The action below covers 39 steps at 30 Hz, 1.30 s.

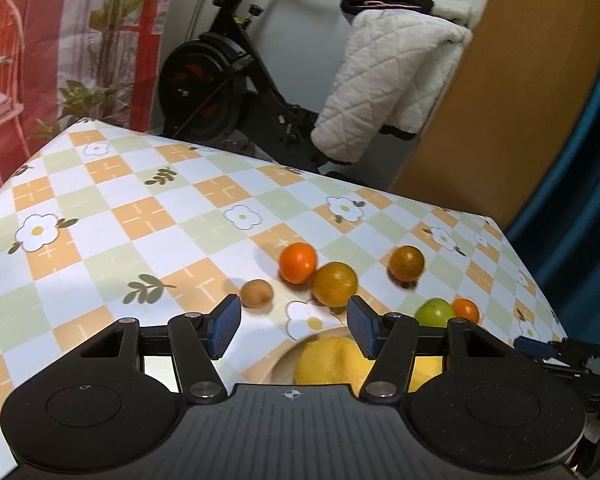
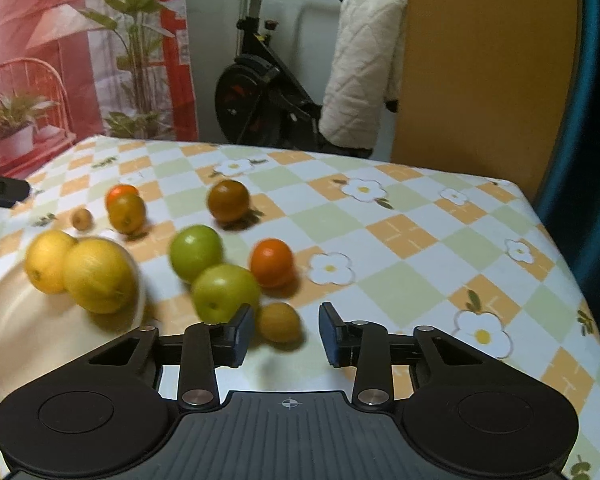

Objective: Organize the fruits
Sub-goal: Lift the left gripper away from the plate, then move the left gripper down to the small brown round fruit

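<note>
A cream plate (image 2: 16, 320) at the left holds two yellow lemons (image 2: 96, 276); the plate also shows in the left wrist view (image 1: 288, 356). Loose fruits lie on the checked tablecloth: two green apples (image 2: 224, 292), an orange tangerine (image 2: 272, 262), a brownish orange (image 2: 228, 200), a yellow-orange fruit (image 2: 126, 212) and a small brown one (image 2: 81, 218). My right gripper (image 2: 286, 334) is open, with a small yellow-orange fruit (image 2: 278, 322) between its fingers, not gripped. My left gripper (image 1: 292, 330) is open and empty above the plate's far edge.
The table's far edge (image 2: 300, 152) and right edge (image 2: 572, 248) drop off. Behind it stand an exercise bike (image 2: 260, 88) with a white quilted jacket (image 2: 360, 72), a wooden panel (image 2: 480, 68) and a plant-print curtain (image 2: 80, 48).
</note>
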### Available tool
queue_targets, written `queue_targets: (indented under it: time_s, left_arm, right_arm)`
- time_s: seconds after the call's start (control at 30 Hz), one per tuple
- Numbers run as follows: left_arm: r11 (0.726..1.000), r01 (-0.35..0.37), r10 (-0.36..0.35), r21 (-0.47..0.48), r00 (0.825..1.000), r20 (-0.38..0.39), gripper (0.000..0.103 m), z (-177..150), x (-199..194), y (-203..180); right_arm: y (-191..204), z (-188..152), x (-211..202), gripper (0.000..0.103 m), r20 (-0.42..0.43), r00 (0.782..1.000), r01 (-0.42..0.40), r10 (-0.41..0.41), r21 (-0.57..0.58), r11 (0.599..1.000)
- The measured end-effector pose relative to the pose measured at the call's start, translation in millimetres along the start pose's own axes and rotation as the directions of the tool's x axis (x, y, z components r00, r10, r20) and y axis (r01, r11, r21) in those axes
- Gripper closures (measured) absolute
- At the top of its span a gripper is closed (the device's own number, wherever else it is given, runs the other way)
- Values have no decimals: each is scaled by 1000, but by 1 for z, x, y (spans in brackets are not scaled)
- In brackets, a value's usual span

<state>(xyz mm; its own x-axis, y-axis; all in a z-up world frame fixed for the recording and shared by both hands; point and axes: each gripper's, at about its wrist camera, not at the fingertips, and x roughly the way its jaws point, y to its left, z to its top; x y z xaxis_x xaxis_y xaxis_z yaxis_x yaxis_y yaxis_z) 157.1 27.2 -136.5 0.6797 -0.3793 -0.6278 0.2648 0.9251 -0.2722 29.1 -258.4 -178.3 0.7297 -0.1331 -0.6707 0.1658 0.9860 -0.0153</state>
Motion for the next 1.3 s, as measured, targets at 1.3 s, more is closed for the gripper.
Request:
queue_targets:
  time_s: [1.3]
  left_arm:
    - [999, -51, 51, -19, 999, 5, 43, -2, 4, 14]
  right_arm:
    - [3, -1, 26, 73, -8, 996, -91, 92, 71, 993]
